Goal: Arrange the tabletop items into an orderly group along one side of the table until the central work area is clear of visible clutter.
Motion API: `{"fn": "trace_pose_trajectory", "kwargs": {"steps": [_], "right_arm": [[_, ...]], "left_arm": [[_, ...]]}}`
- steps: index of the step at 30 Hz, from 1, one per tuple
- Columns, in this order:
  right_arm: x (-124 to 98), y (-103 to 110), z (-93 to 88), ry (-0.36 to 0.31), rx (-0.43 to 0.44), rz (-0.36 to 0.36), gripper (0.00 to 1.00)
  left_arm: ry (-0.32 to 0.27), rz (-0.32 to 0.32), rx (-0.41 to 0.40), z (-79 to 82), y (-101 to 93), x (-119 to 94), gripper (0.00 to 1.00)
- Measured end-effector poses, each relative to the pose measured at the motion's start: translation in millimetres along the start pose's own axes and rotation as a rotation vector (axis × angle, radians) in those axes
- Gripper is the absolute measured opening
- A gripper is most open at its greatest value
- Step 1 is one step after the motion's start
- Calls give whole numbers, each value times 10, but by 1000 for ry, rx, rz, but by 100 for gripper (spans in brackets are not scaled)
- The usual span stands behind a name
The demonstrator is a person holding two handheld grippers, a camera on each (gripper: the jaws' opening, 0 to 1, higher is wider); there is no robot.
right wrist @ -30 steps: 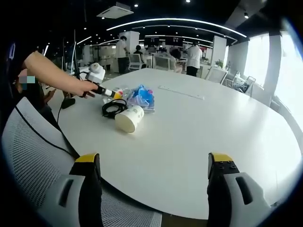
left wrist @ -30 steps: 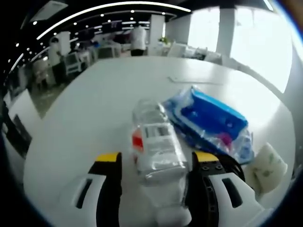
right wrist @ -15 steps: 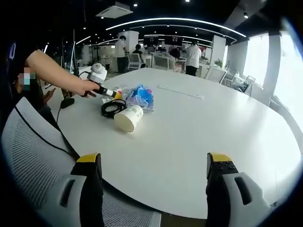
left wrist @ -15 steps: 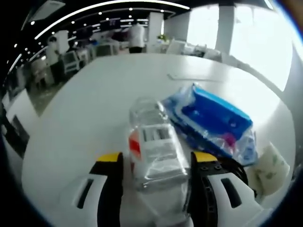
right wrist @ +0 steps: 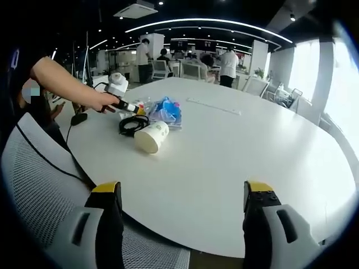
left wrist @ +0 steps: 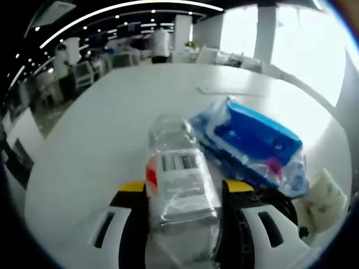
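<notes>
left gripper is down over the clear plastic bottle, and the bottle lies right between my two yellow-tipped jaws. the jaws look pressed to its sides, but i cannot tell from this view whether they are truly clamped or just bracketing it. the bottle's long axis runs straight away from me, in line with the jaws, with the label and its red patch facing up. so the next pull or push should go along that same line, i judge, or the bottle may roll out sideways.

just to the right of the bottle, touching or nearly so, is the blue plastic pack, lying at a slant. beyond it, at the right edge, there is a paper cup on its side, and a bit of black cable shows by my right jaw.

right gripper is wide open, holding nothing, hovering at the near edge of the white table. from there i see the whole cluster well away to the left: the paper cup, the black cable coil and the blue pack all bunched near one rim, with a hand bringing the left gripper in on them. the middle of the table looks bare to me, so the left gripper is clearly the nearer one.
</notes>
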State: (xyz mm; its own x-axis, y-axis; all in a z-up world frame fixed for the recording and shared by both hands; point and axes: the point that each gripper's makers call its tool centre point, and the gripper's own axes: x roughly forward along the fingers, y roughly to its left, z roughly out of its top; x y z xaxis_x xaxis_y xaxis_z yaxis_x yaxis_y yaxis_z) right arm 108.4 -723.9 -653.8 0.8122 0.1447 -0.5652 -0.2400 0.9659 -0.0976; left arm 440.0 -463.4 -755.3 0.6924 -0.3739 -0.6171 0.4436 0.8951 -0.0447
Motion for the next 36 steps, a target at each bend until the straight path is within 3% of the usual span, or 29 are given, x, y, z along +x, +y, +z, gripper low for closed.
{"fn": "trace_pose_trajectory", "kwargs": {"steps": [17, 23, 28, 36], "right_arm": [[7, -120, 3, 0, -2, -4, 89], [7, -122, 8, -3, -4, -4, 89], [17, -138, 34, -12, -2, -5, 89], [31, -155, 47, -17, -1, -5, 89]], "left_arm": [[48, 35, 28, 28, -63, 54, 45], [41, 47, 34, 19, -19, 21, 44], [40, 45, 100, 55, 23, 6, 43], [52, 27, 94, 59, 103, -70, 41]]}}
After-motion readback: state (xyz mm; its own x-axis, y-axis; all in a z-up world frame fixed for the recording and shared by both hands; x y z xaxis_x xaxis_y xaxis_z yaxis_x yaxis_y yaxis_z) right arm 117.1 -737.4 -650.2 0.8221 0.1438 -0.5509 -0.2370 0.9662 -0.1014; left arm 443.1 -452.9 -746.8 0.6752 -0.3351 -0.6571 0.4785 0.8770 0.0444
